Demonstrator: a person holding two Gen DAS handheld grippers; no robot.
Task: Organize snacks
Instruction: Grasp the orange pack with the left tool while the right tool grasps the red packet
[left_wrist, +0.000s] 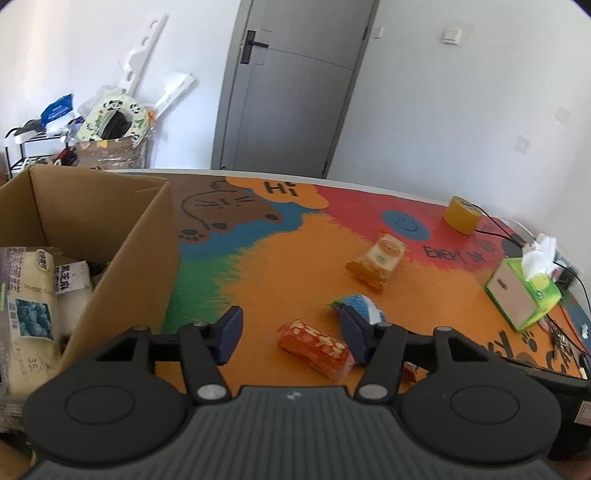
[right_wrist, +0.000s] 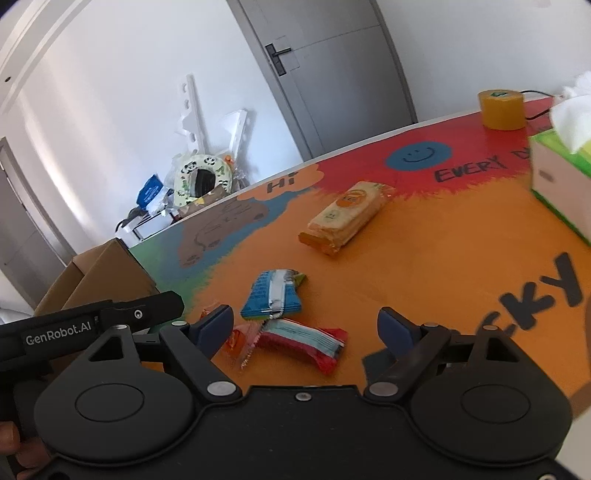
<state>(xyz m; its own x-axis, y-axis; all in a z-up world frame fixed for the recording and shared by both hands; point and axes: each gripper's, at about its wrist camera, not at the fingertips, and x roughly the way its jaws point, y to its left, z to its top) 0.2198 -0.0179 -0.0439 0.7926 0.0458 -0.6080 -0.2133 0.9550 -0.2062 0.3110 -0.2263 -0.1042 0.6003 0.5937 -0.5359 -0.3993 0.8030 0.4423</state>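
My left gripper (left_wrist: 291, 332) is open low over the colourful table mat (left_wrist: 280, 266). An orange-red snack bar (left_wrist: 314, 347) lies between its fingers, close to the right one, with no pad pressing on it. Behind that finger sits a blue-and-white snack (left_wrist: 360, 306), and farther back an orange cracker pack (left_wrist: 376, 262). My right gripper (right_wrist: 306, 325) is open too, over a red and light-blue snack (right_wrist: 306, 343). Ahead of it lie the blue snack (right_wrist: 273, 295) and the cracker pack (right_wrist: 343, 218). An open cardboard box (left_wrist: 110, 229) at the left holds several packs (left_wrist: 33, 306).
A green tissue box (left_wrist: 524, 291) and a yellow tape roll (left_wrist: 463, 216) stand at the table's right, with black cables (left_wrist: 561, 332) near the edge. The left gripper's black housing (right_wrist: 92, 325) shows beside the box (right_wrist: 107, 273). A grey door and a cluttered rack are behind.
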